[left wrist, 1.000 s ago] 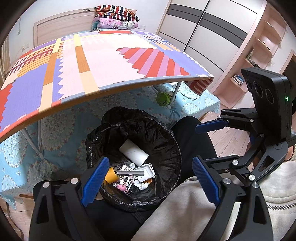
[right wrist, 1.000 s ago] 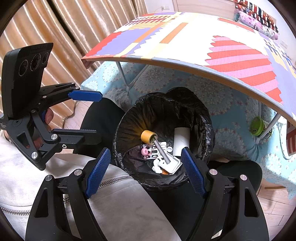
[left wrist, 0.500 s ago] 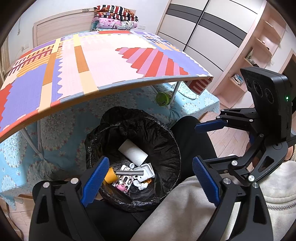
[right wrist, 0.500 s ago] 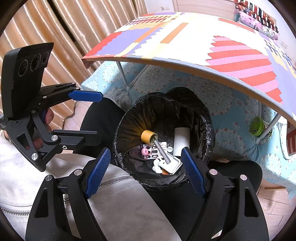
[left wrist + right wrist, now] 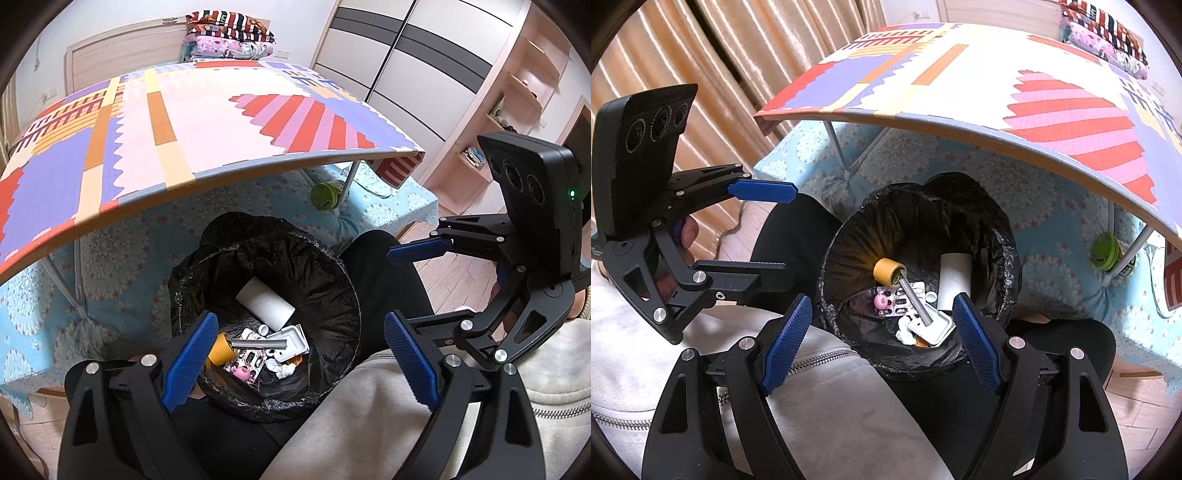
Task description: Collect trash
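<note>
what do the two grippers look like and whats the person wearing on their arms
Both are matte black linkage frames with silver rivets and two fingers faced with blue cross-hatched pads. The left gripper and right gripper each carry a black camera block with three round lenses; the right one shows a green light. The sleeve is light grey fleece with a zip.

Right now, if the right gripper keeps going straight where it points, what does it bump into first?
Likely the trash in the bin: the open right gripper aims into its mouth, about at the white tray and metal rod. Nothing blocks the way, though depth is unclear.
</note>
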The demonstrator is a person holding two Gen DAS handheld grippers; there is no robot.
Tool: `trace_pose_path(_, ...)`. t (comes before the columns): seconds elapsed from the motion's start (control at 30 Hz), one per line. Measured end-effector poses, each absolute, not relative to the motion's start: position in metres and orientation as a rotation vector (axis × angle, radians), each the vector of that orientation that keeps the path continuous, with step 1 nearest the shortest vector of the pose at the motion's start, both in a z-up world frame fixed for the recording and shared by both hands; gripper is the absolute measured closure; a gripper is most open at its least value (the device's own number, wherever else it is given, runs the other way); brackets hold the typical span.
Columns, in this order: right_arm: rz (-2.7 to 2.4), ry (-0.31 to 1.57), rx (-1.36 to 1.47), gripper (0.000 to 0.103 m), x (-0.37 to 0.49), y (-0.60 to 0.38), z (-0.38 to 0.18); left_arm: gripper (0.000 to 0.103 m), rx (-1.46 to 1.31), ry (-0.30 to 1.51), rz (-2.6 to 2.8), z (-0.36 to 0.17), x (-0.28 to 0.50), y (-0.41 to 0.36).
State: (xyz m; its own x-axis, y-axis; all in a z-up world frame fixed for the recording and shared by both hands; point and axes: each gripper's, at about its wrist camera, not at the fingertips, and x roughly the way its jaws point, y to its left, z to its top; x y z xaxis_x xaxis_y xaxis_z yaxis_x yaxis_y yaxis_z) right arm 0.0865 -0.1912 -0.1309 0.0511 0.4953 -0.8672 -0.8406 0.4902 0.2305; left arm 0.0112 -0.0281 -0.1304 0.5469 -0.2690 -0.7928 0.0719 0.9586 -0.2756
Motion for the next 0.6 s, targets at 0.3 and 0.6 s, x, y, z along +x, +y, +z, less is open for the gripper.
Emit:
trace_pose_path(0.3,1.054,1.11,-0.385,0.025,0.0863,-0.1911,-0.1309,0.015,-0.216,0.969,-0.206,-0.1291,0.0109,-0.0291)
trace_pose_path(0.6,1.049,1.106,-0.381,0.025,0.0858,-0.1903,-0.1297,0.015,-0.217,0.97,-0.207,-0.1287,0.0108,-0.0294)
